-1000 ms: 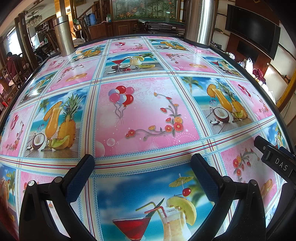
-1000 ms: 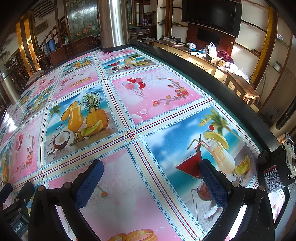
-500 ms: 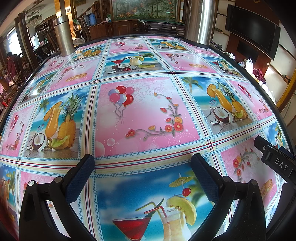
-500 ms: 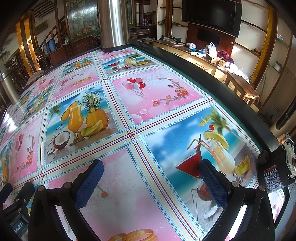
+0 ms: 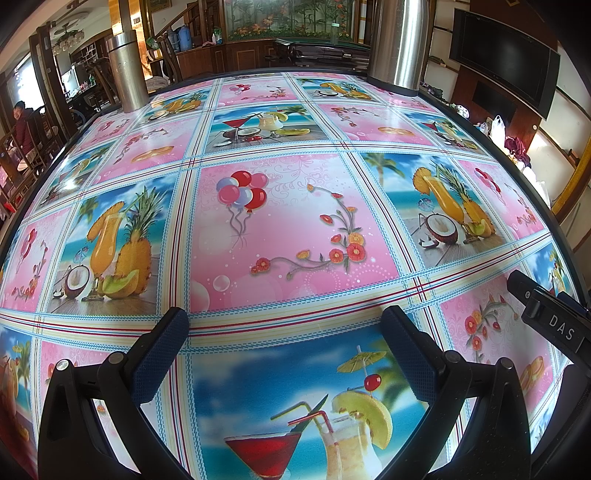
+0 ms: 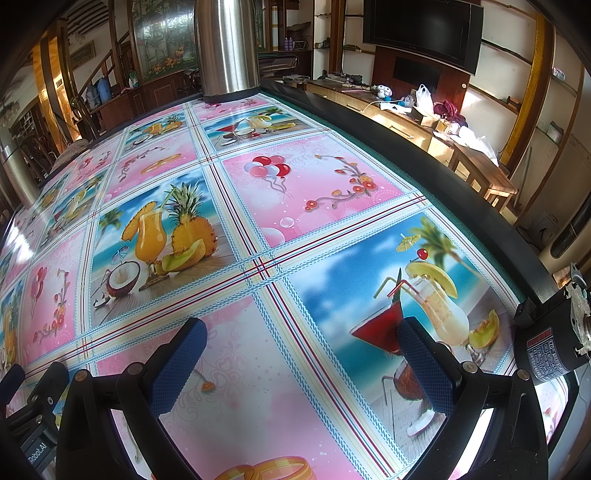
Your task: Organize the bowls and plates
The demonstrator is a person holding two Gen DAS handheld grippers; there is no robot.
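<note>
Left wrist view shows the left gripper (image 5: 284, 325) low over a table (image 5: 295, 229) that is covered with a glossy printed cloth. Its two fingers with blue pads (image 5: 160, 356) are spread wide apart and there is nothing between them. Under them lies a blue panel with a red cocktail and a pale drink, and just beyond it a pink panel with balloons and small flowers. At the right edge of this view a black part of the right gripper (image 5: 550, 321) comes in, with the letters DAS on it.

The right wrist view shows the right gripper (image 6: 299, 334) also low over the same cloth, near the dark rim of the table (image 6: 424, 173). Its fingers are spread wide as well and they grasp nothing. Between them is a pink panel, and the right finger (image 6: 424, 365) stands over the cocktail picture. At the lower left corner a part of the left gripper (image 6: 33, 413) is visible.

A steel column (image 6: 227, 48) stands on the far end of the table, and a second steel column (image 5: 127, 70) stands at the far left in the left wrist view. A dark television (image 6: 421, 29) hangs on the wall to the right, above a wooden sideboard (image 6: 461, 147) with bags and small things on it.

No plate or bowl can be found in either view; the cloth carries only its printed pictures.
</note>
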